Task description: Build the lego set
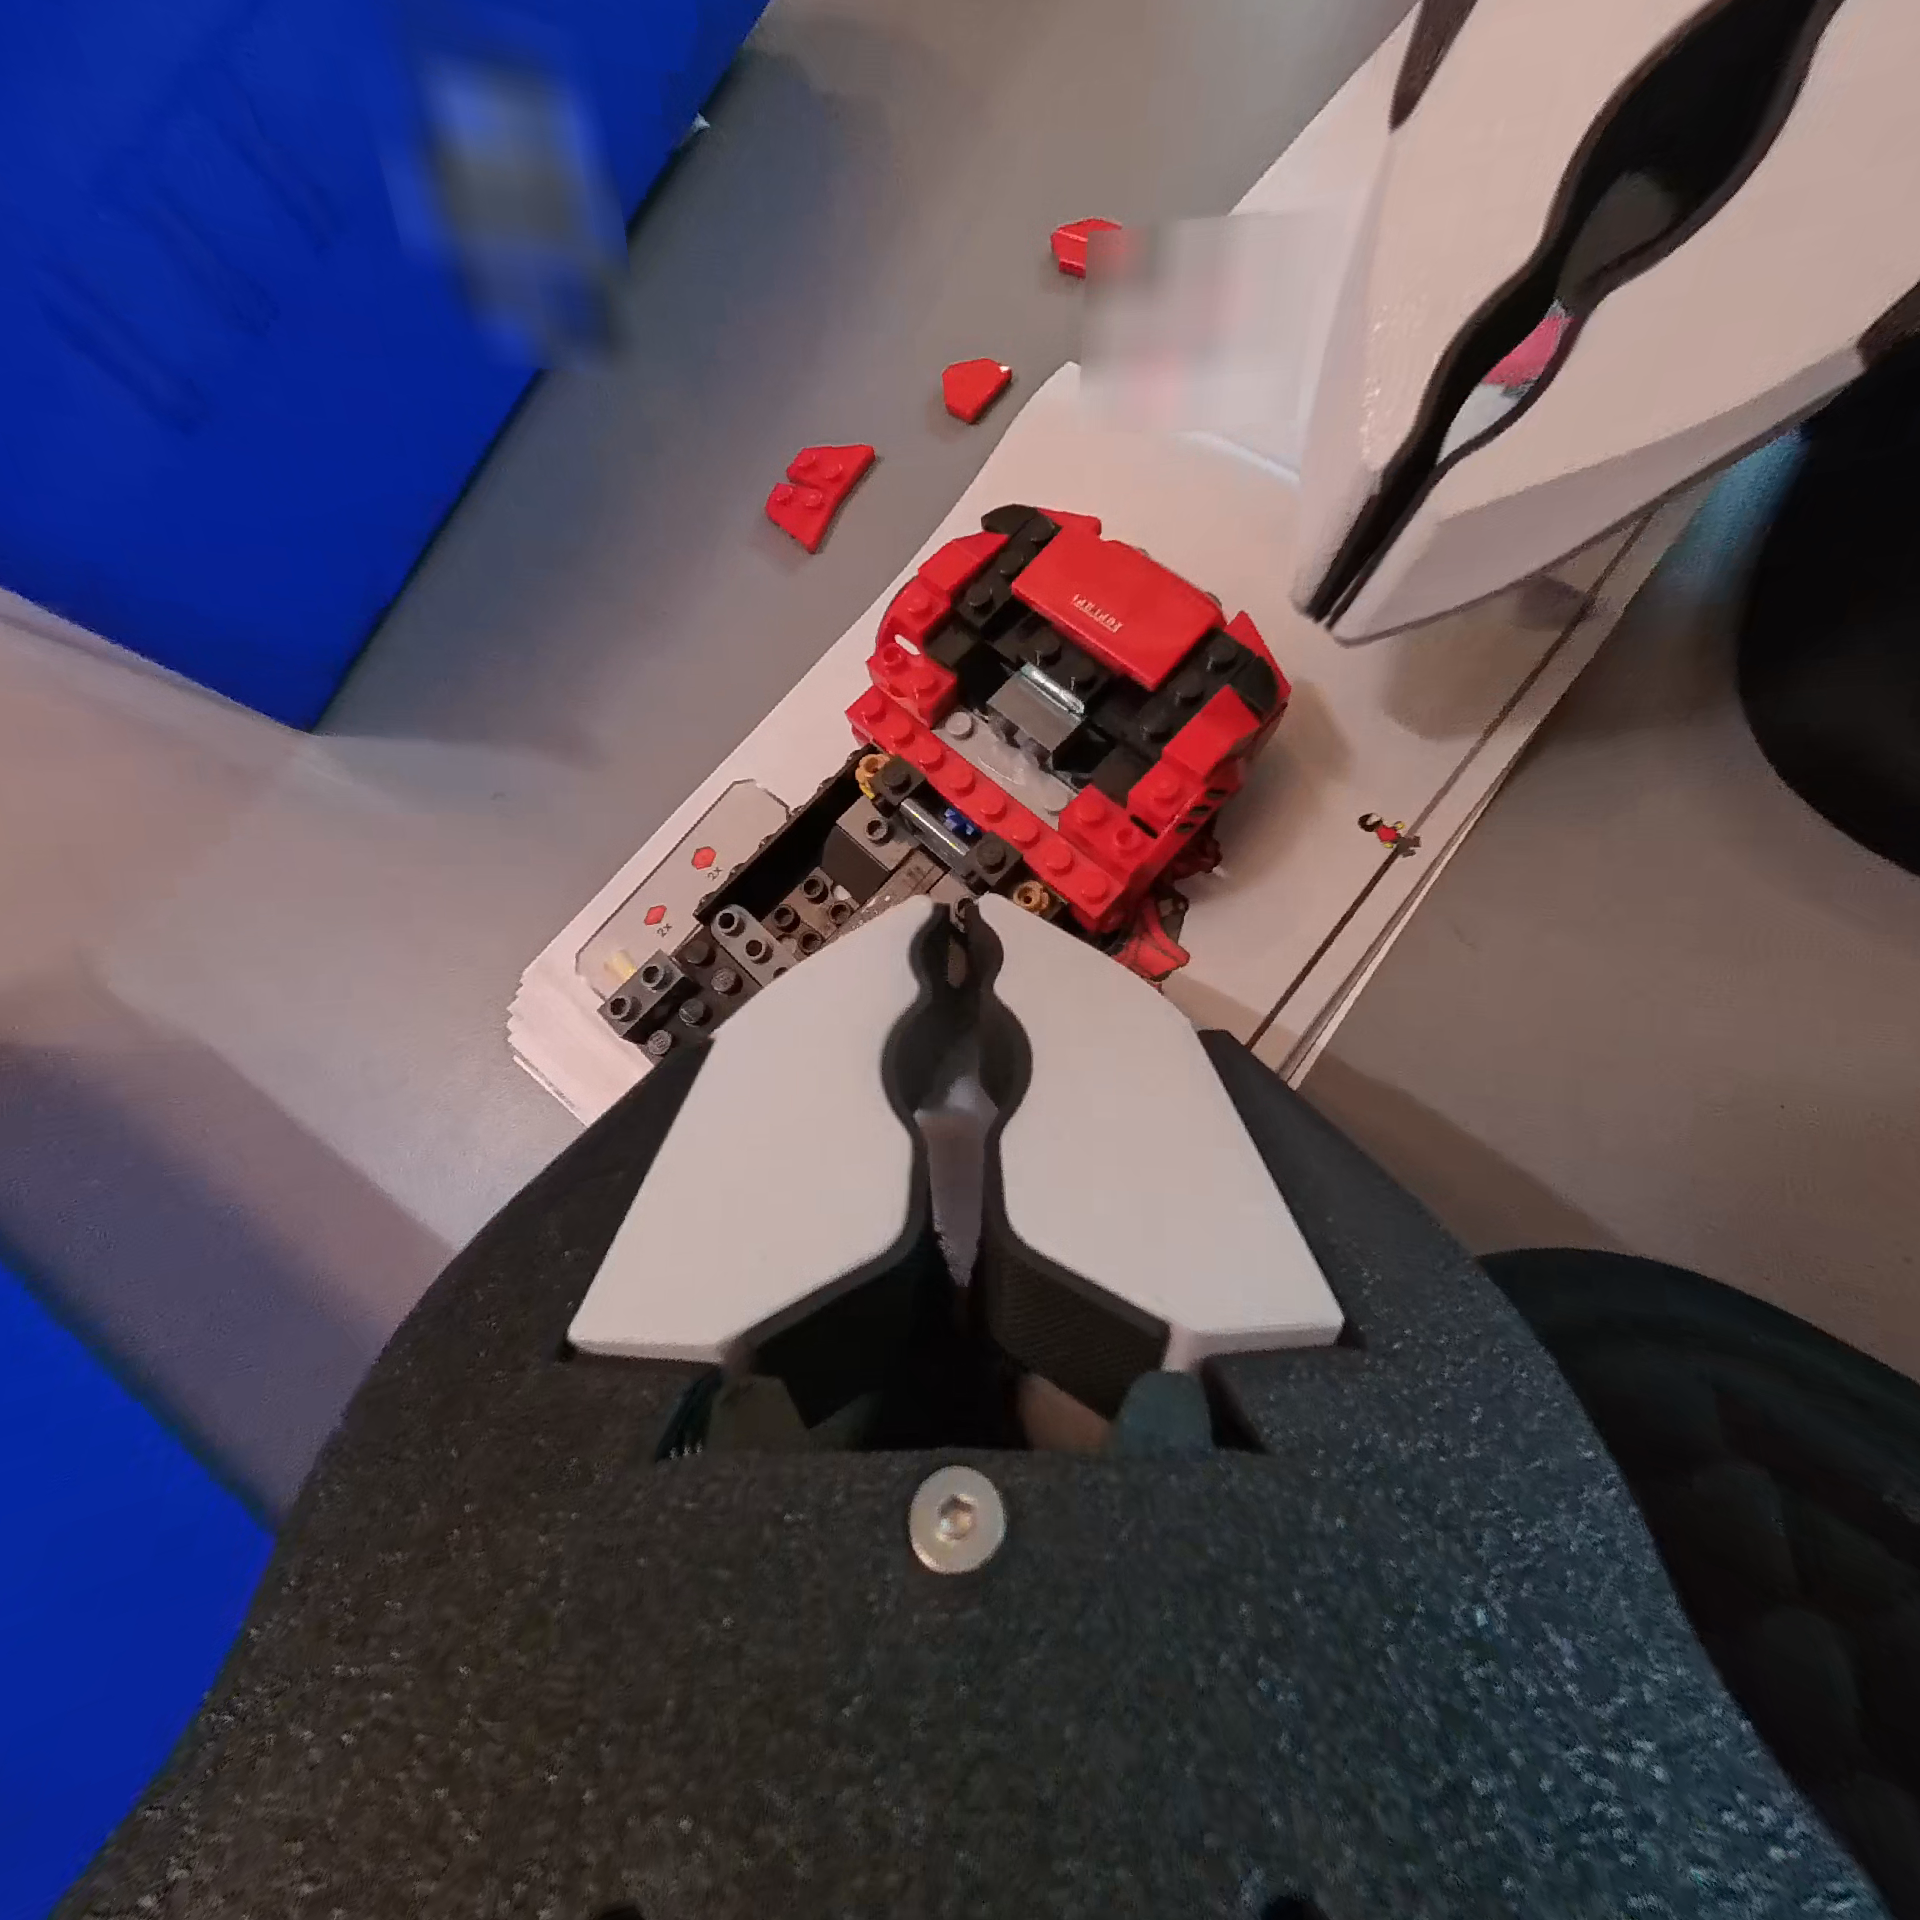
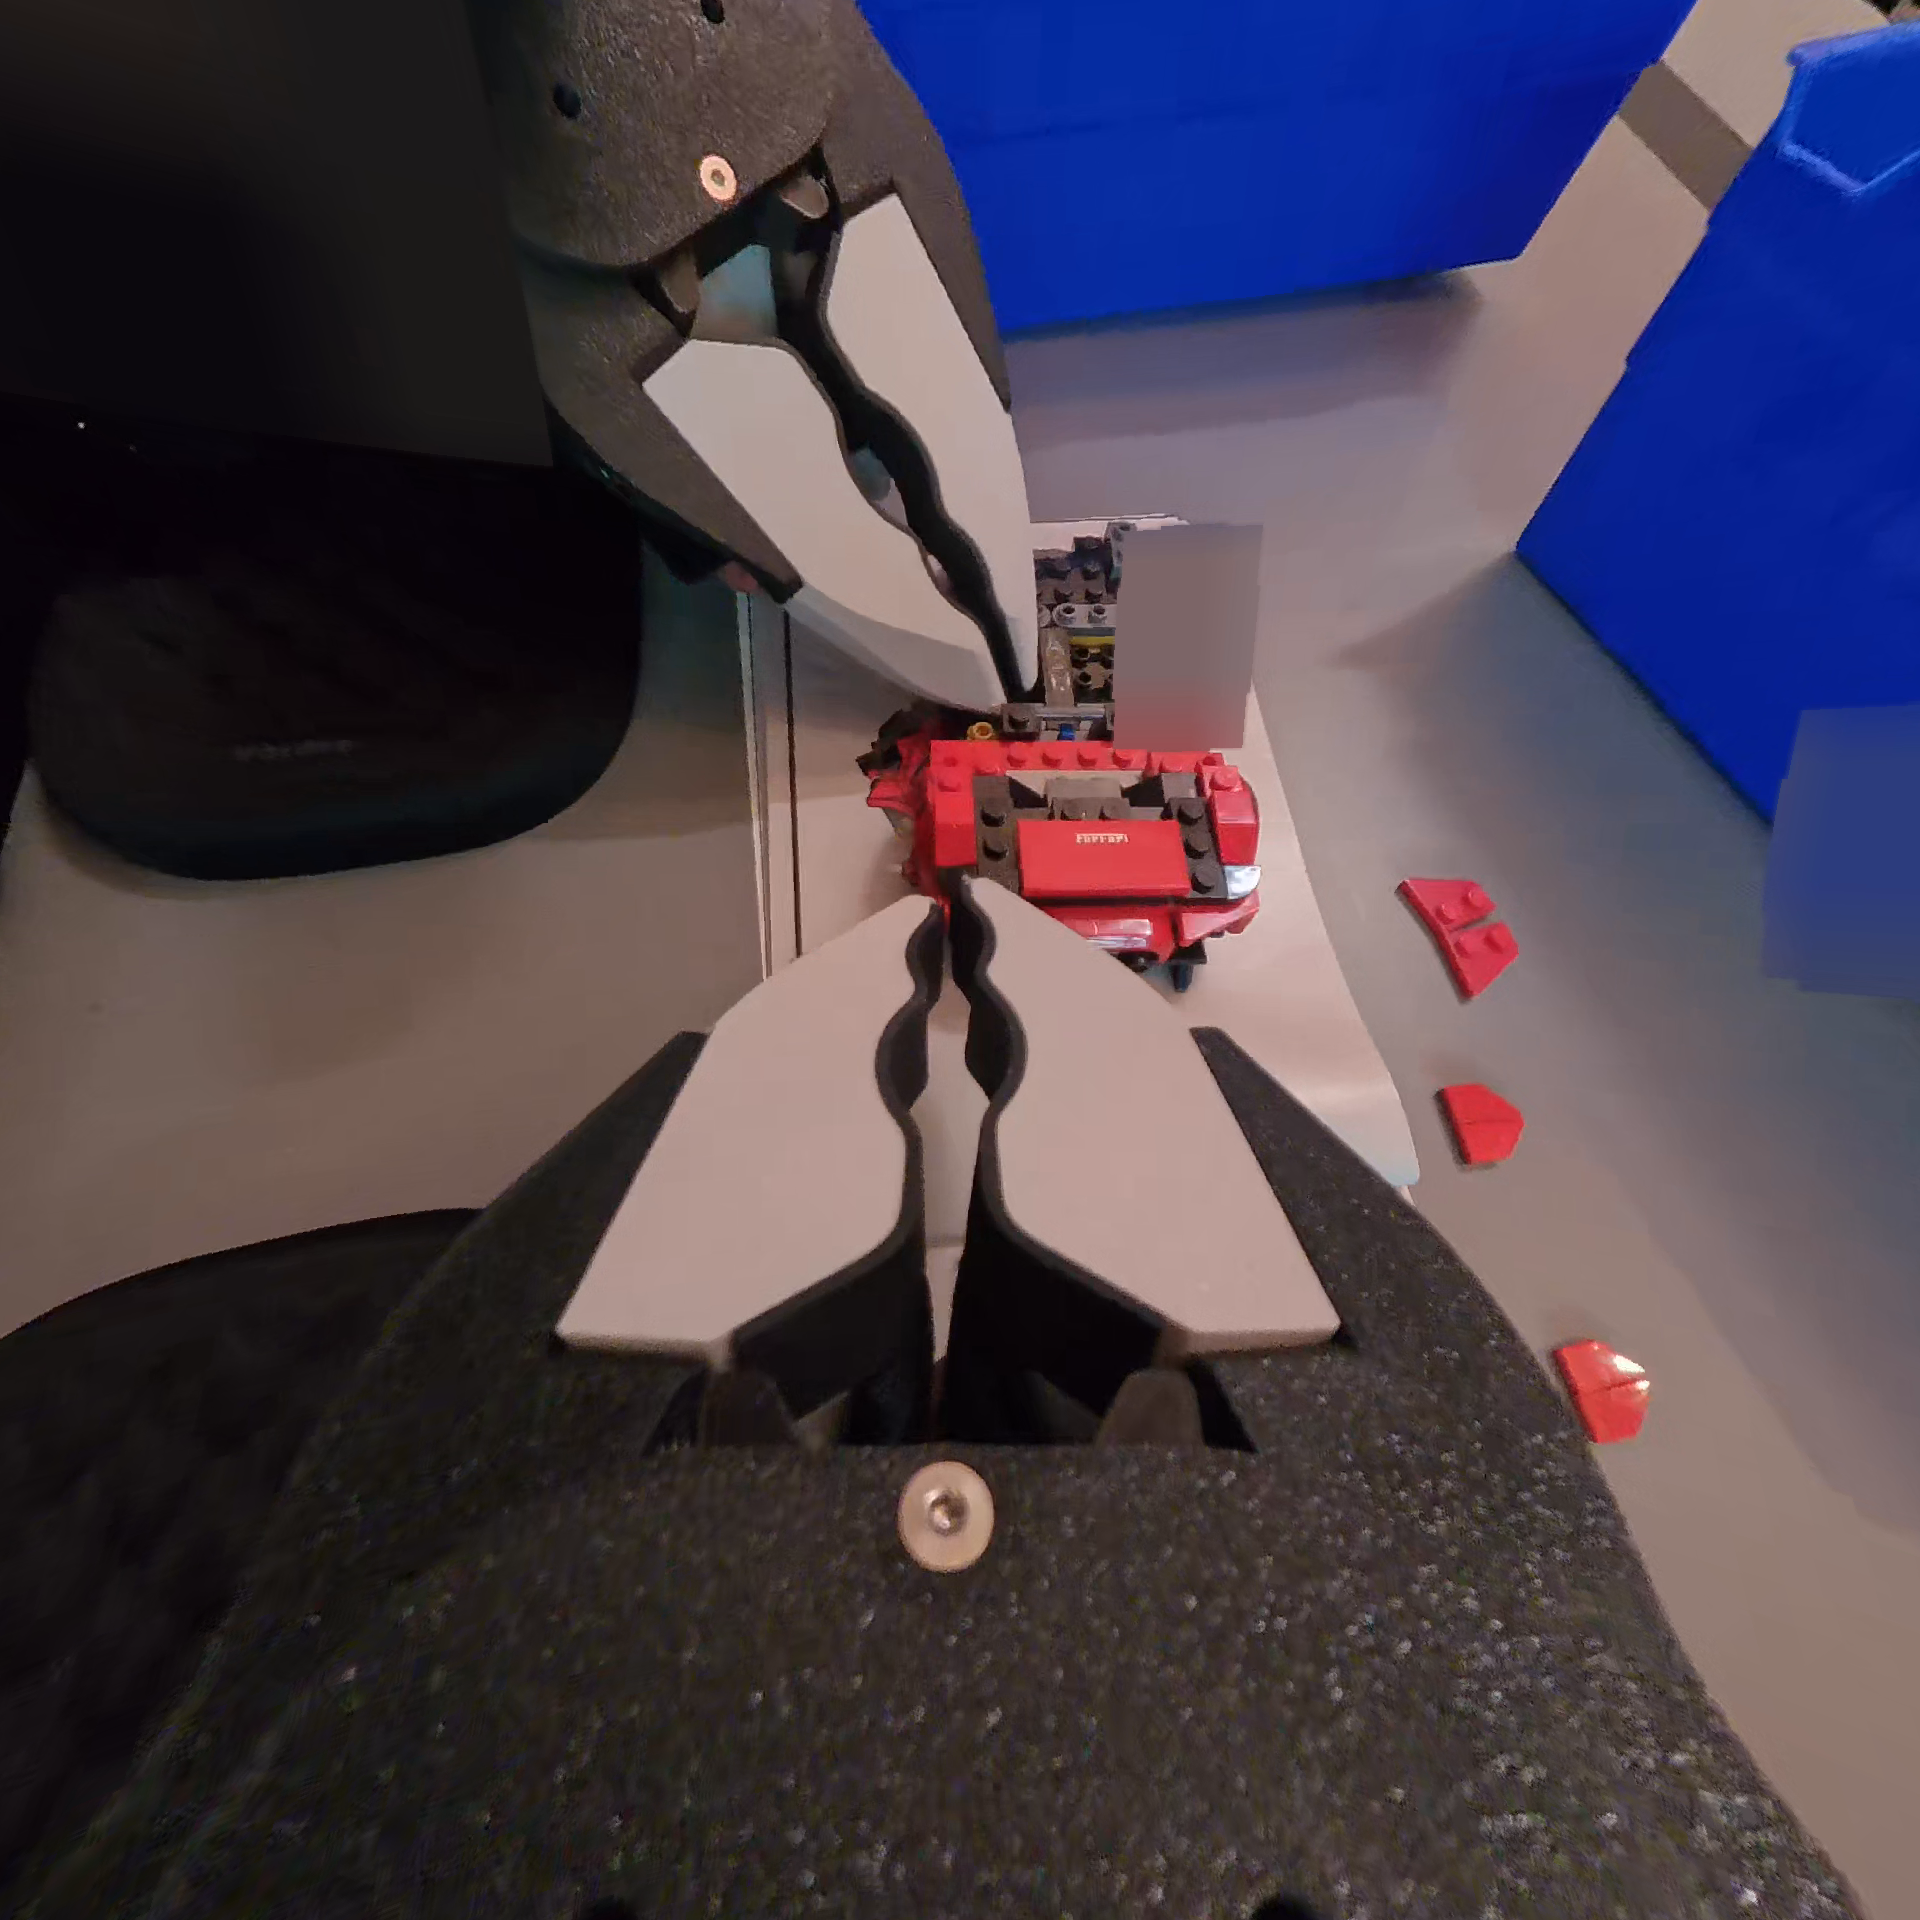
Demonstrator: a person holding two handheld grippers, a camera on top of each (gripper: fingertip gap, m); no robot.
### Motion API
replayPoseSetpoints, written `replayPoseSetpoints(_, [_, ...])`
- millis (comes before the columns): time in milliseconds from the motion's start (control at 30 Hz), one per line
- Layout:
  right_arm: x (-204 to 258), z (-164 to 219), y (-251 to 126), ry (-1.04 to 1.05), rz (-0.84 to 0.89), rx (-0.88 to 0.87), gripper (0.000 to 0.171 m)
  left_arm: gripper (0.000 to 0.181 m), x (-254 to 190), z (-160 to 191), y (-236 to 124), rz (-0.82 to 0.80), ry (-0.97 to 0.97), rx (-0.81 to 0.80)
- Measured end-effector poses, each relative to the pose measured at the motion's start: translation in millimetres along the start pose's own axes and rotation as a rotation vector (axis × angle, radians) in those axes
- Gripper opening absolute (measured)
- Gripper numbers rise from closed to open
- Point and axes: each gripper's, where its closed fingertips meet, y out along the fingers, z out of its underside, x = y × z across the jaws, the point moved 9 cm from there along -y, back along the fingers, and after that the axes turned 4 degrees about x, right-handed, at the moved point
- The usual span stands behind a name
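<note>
Looking along our right gripper [image 2: 951,914] at the lower centre of its view, we see its grey fingers drawn nearly together, tips at the near edge of the red lego car [image 2: 1091,842]; whether they pinch anything we cannot tell. In the left wrist view our left gripper [image 1: 961,914] likewise has its fingers almost closed, tips against the dark grey chassis end [image 1: 748,945] of the car, and we cannot tell if it grips a part there. The car sits mid-frame on a white instruction booklet [image 2: 1340,1091], which lies on a smooth grey tabletop [image 2: 364,1018]. Beside the booklet, at the right of the right wrist view, three groups of loose red wedge pieces rest on the bare table, well apart from the car: a curved pair [image 2: 1600,1392] nearest, another pair [image 2: 1481,1122] in the middle, and two studded plates [image 2: 1460,930] farthest. A black rounded pad [image 2: 332,717] lies at the left of that view. Farther back, blue plastic bins [image 2: 1766,499] stand along the upper right, and in the left wrist view a blue bin [image 1: 260,364] fills the upper left.
</note>
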Motion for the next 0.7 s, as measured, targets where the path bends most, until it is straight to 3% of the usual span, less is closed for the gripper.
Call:
replayPoseSetpoints(500, [-2.8, 3.2, 7.6, 0.028, 0.0, 0.03, 0.0, 0.0, 2.2, 0.0, 0.8, 0.059, -0.033, 0.002])
replayPoseSetpoints(700, [3.1, 1.8, 7.7, -0.041, 0.074, 0.046, 0.0, 0.0, 1.6, 0.0, 0.8, 0.051, -0.025, 0.002])
